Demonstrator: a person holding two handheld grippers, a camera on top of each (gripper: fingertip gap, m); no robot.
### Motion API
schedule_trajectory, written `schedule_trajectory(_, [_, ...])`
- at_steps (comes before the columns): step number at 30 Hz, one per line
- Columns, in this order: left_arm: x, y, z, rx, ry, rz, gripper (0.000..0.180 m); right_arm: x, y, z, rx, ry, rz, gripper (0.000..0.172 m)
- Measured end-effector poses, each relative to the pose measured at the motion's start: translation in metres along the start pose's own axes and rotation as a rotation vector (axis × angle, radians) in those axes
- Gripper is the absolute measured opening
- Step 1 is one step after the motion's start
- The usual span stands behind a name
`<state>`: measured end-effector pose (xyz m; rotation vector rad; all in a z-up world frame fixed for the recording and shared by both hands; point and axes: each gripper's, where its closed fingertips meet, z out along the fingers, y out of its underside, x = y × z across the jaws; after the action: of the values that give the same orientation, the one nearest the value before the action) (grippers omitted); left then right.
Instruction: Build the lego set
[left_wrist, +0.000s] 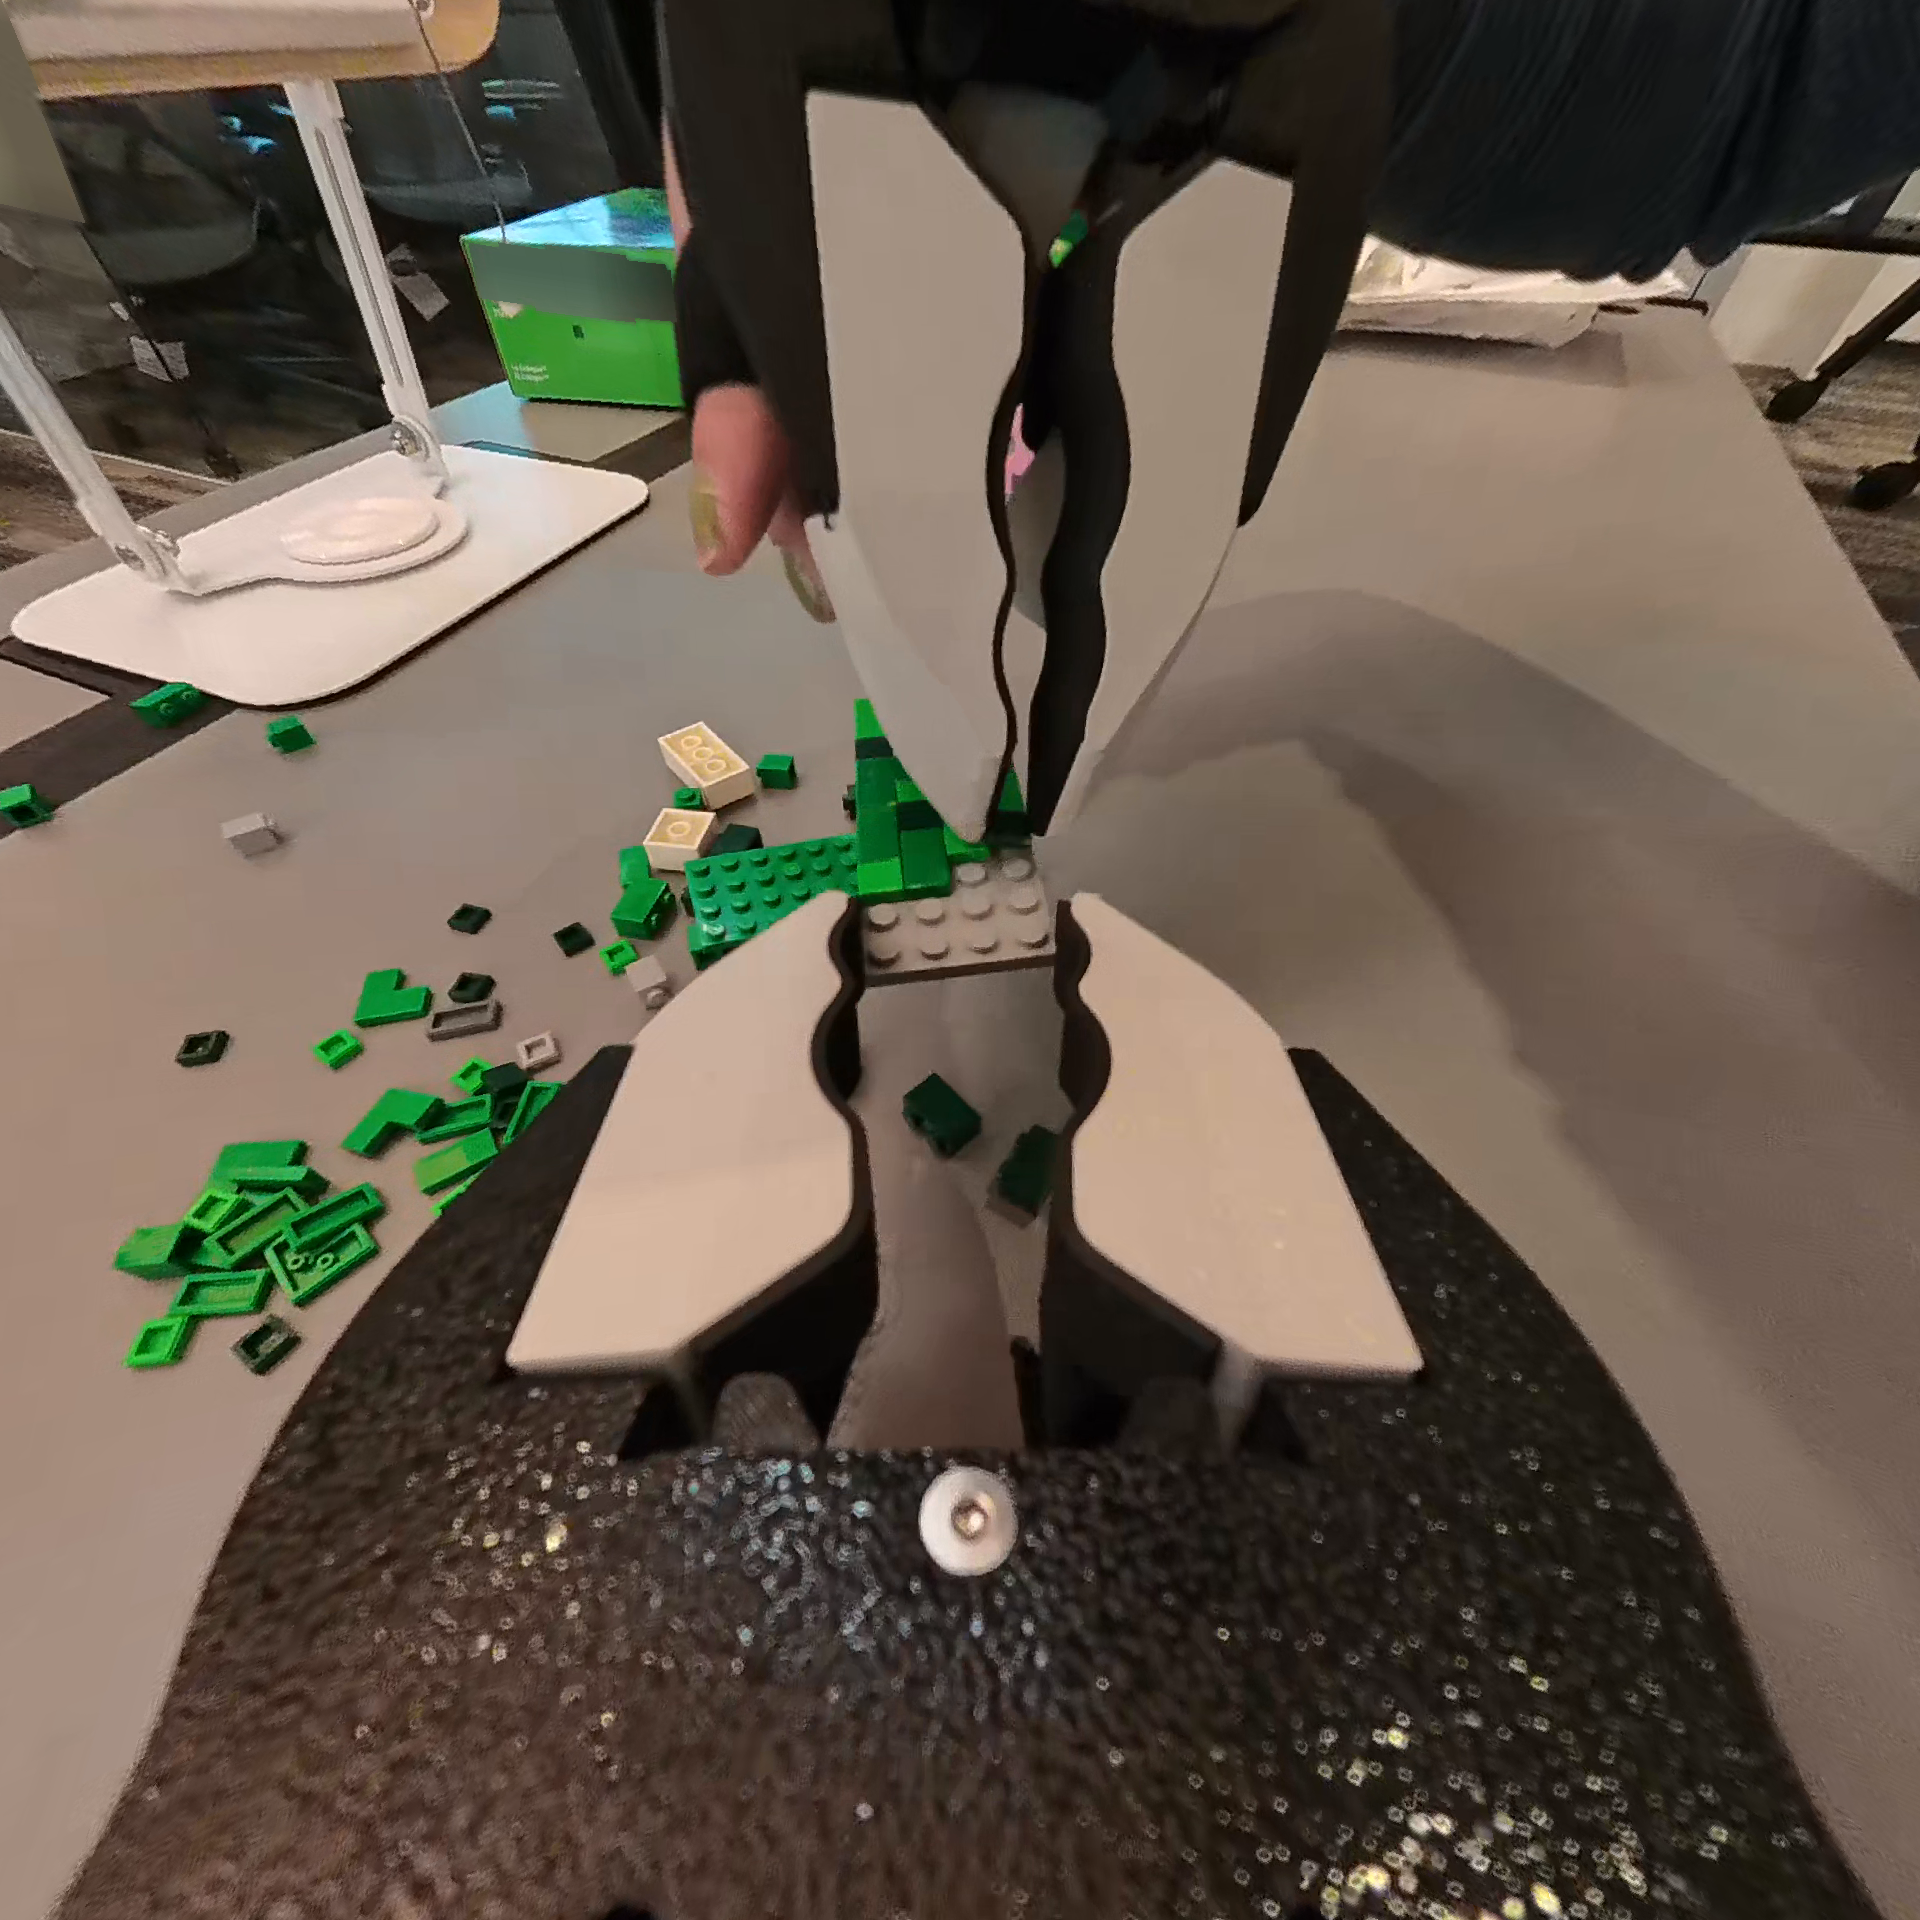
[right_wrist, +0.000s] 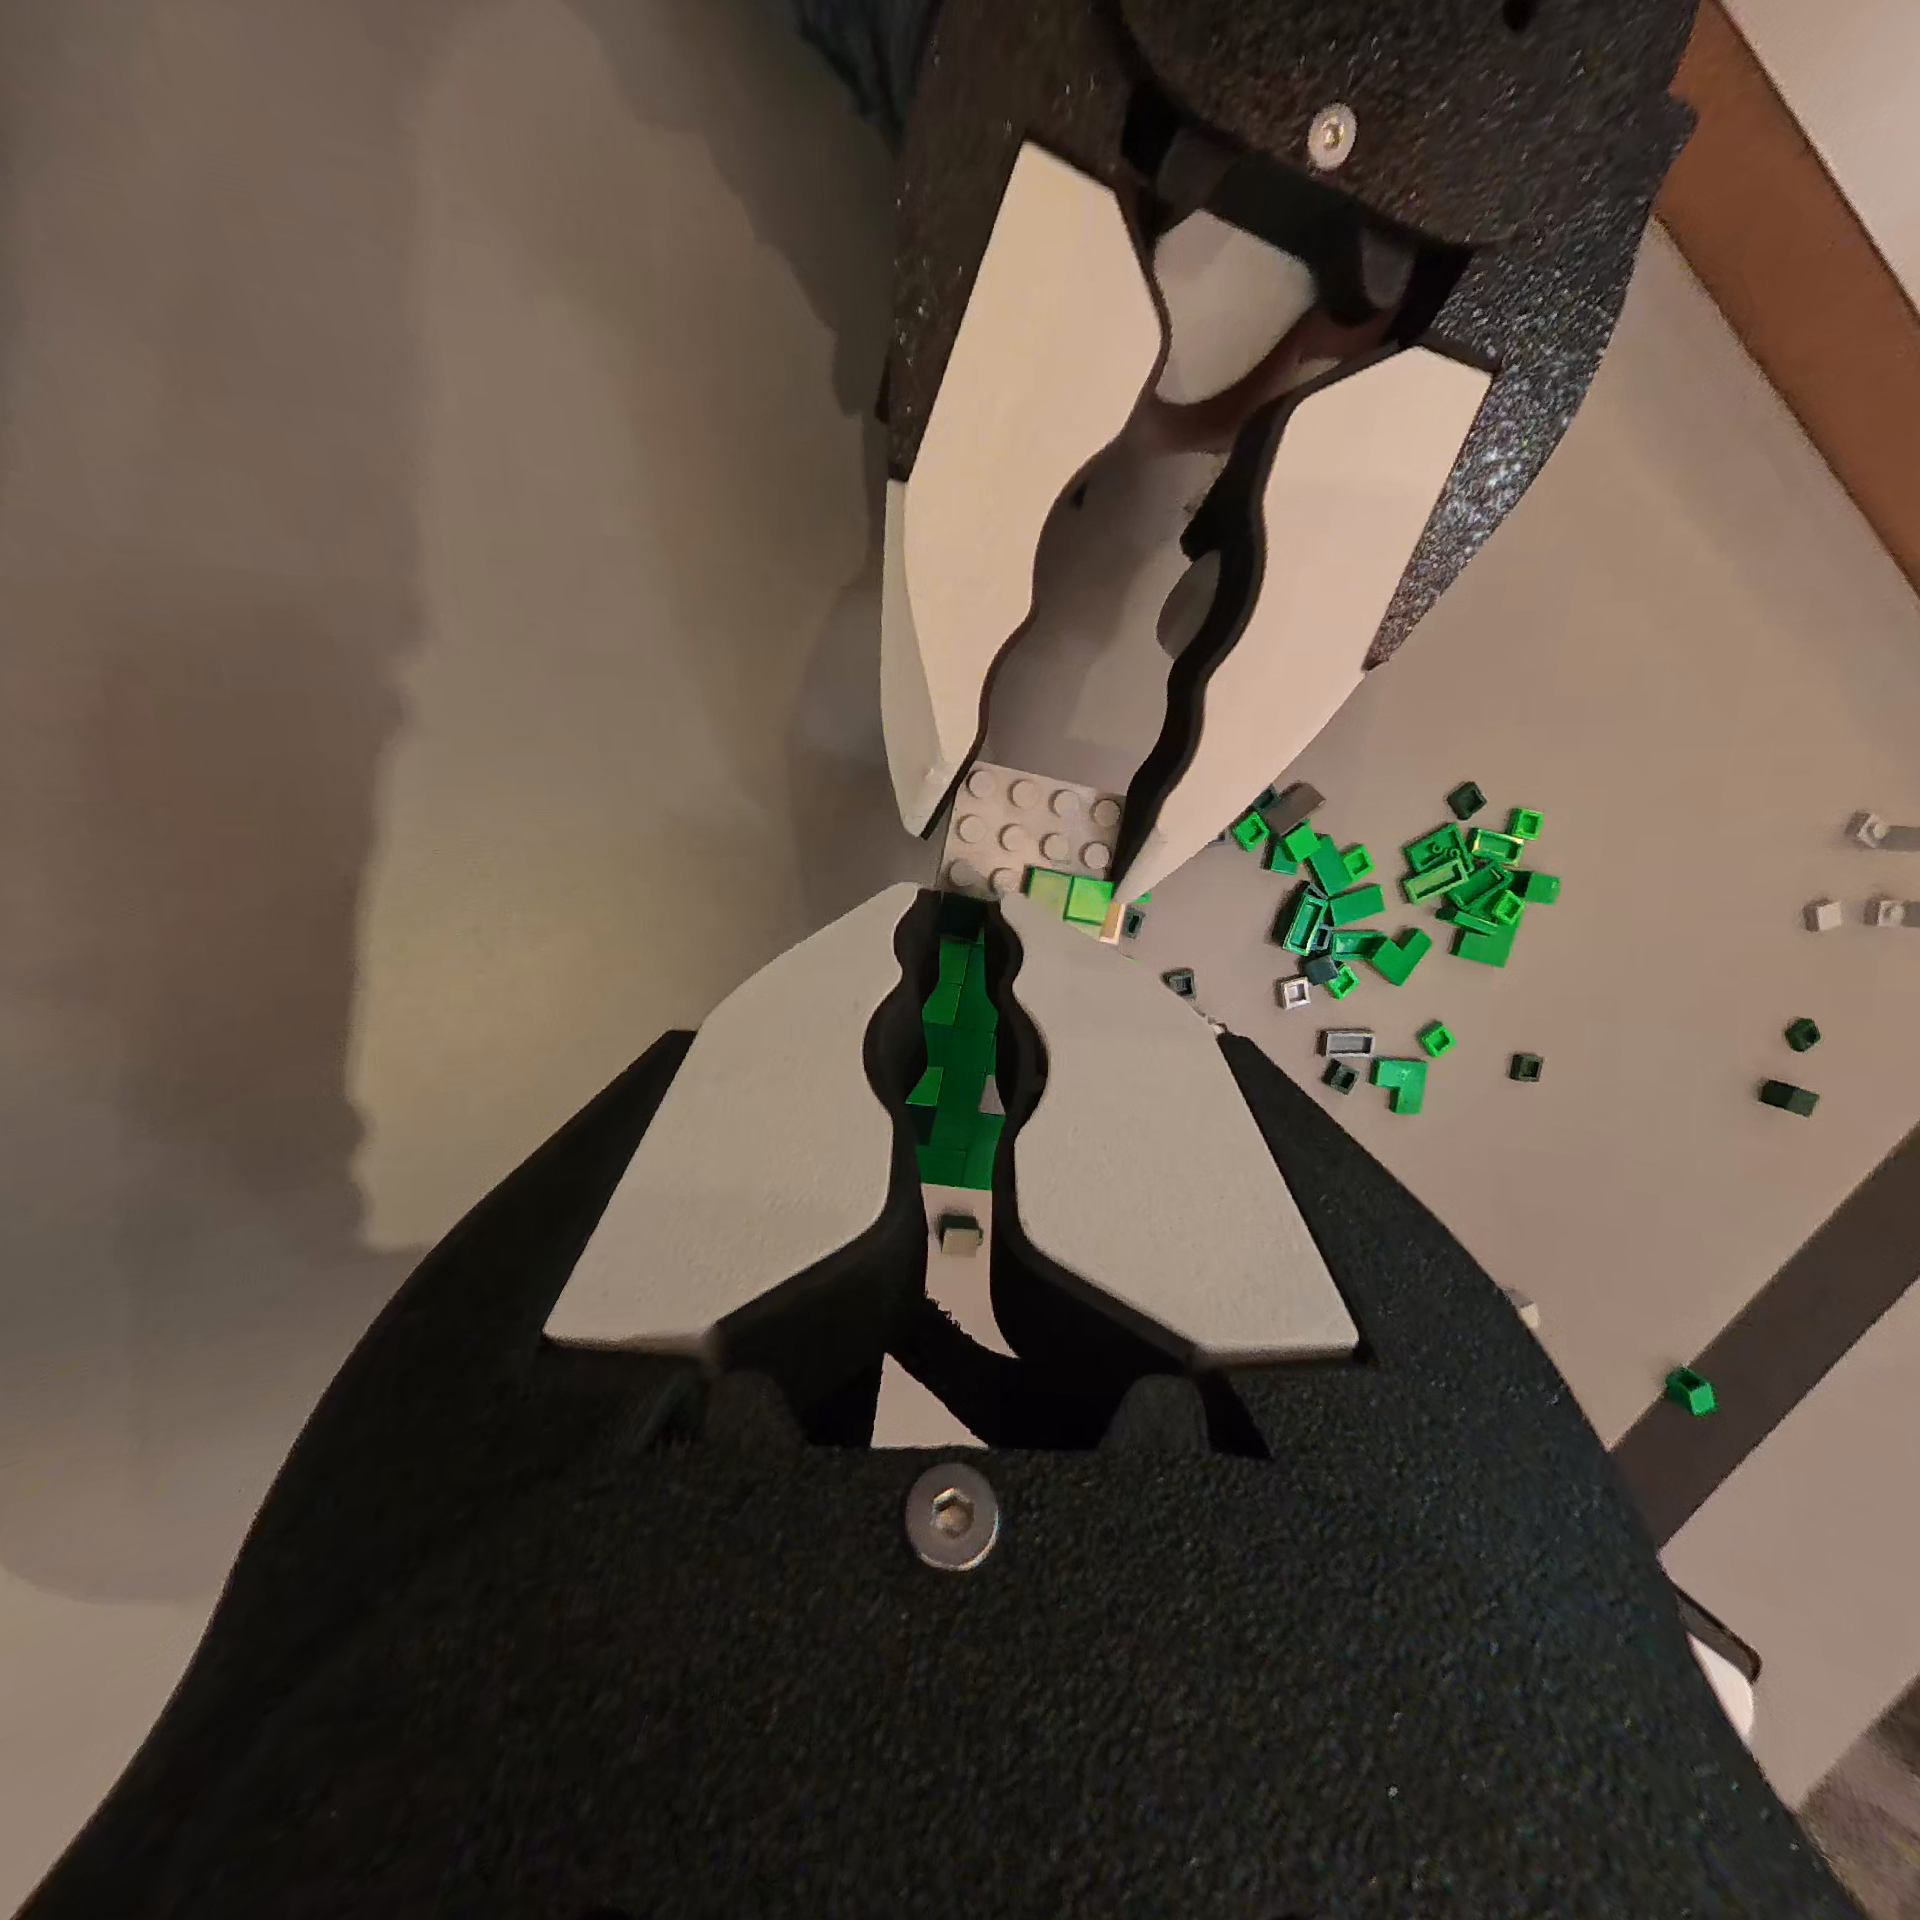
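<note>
- Left tongs (left_wrist: 961, 940) clamped on the near edge of a grey studded plate (left_wrist: 971, 920), pads pressing both its sides.
- Right tongs (right_wrist: 961, 914) nearly closed, pinching a dark green tile (right_wrist: 961, 920) on the green brick build (left_wrist: 894, 831) fixed to that plate.
- Loose green pieces (left_wrist: 270, 1236) scattered on the worktop (left_wrist: 1455, 935).

Grey studded plate (left_wrist: 961, 925), green tiles (left_wrist: 249, 1236), perhaps cream bricks (left_wrist: 707, 767)

An office: grey desk (left_wrist: 1455, 520), white monitor stand (left_wrist: 312, 582) upper left, wheeled chair base (left_wrist: 1849, 416) on carpet at right.
</note>
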<state>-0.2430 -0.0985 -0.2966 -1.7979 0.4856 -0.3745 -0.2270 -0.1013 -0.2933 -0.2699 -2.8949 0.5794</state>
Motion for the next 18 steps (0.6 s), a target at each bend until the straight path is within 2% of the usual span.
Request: schedule_trajectory(18, [-0.0011, -0.0015, -0.0018, 0.014, 0.008, -0.026, 0.035, 0.0019, -0.0009, 0.0029, -0.023, 0.022, -0.026, 0.008])
